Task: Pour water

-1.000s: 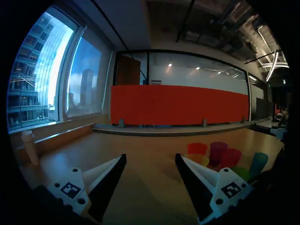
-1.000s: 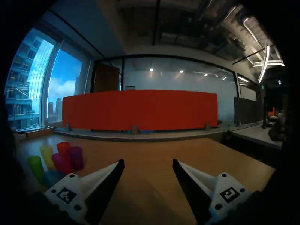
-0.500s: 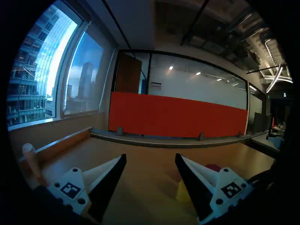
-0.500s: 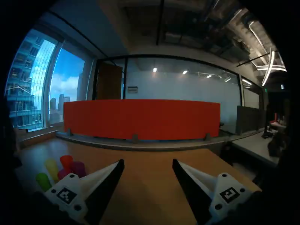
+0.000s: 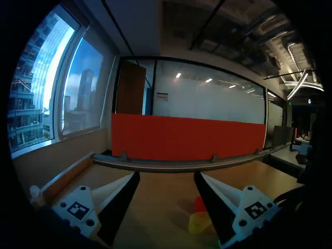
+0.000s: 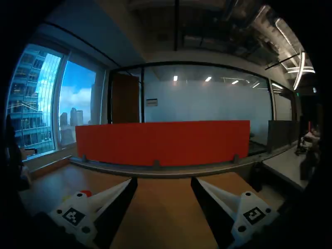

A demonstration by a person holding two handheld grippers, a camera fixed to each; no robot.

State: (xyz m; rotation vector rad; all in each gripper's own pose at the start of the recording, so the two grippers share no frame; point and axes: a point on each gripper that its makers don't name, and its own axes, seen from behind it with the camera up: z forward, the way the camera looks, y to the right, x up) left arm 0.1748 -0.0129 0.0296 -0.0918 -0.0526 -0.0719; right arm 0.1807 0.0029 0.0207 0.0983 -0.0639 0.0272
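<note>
Left gripper (image 5: 166, 174) and right gripper (image 6: 164, 180), jaws spread and empty; yellow cup (image 5: 199, 222) looks light, squashy plastic, best pinched gently mid-wall.

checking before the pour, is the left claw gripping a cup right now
No, the left claw is wide open, with the wooden table showing between its fingers, and the yellow cup sits farther off by one finger.

In the left gripper view the surface (image 5: 166, 199) runs ahead to a partition (image 5: 186, 139) standing across its far edge at 12 o'clock, with windows (image 5: 54, 95) at 9 o'clock. Two cups (image 5: 199, 220) stand on it at 5 o'clock, one behind the other, just beside the left hand-held gripper's (image 5: 166, 174) right finger. In the right gripper view the partition likewise stands at 12 o'clock, windows at 9 o'clock.
</note>
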